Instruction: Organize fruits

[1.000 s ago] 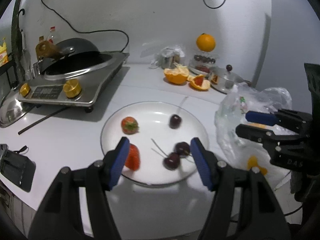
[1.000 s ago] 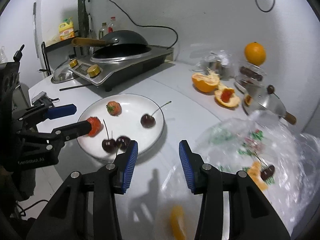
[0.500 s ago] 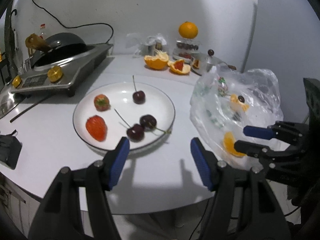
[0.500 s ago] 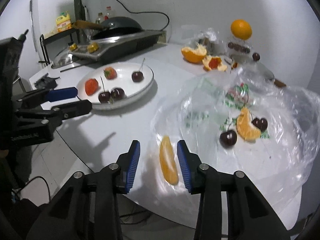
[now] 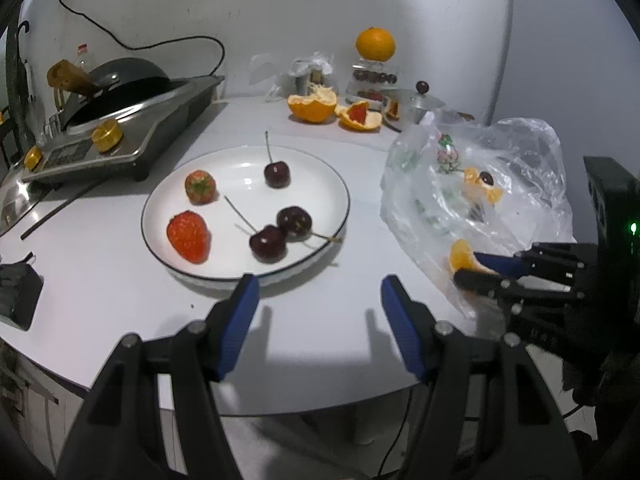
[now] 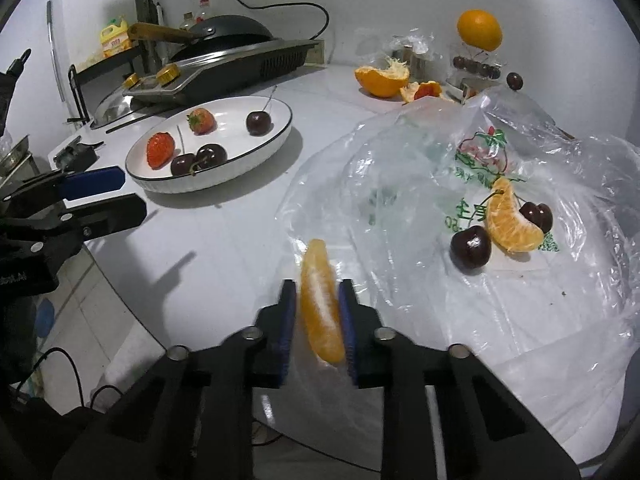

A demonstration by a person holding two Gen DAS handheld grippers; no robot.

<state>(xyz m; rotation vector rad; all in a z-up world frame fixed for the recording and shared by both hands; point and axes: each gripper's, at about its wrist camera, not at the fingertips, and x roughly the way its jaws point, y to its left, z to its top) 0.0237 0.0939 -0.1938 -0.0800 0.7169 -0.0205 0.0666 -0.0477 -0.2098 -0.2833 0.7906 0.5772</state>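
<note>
A white plate holds two strawberries and three cherries; it also shows in the right wrist view. My right gripper is shut on an orange segment at the edge of a clear plastic bag. On the bag lie another orange segment and two cherries. My left gripper is open and empty, just in front of the plate. The right gripper with the segment shows at the right of the left wrist view.
An induction cooker with a black wok stands at the back left. Orange peels, a whole orange on a container and a pot lid sit at the back. The table edge runs close below my grippers.
My right gripper has closed on the orange segment at the bag's edge. My left gripper has moved slightly nearer the plate and stays open.
</note>
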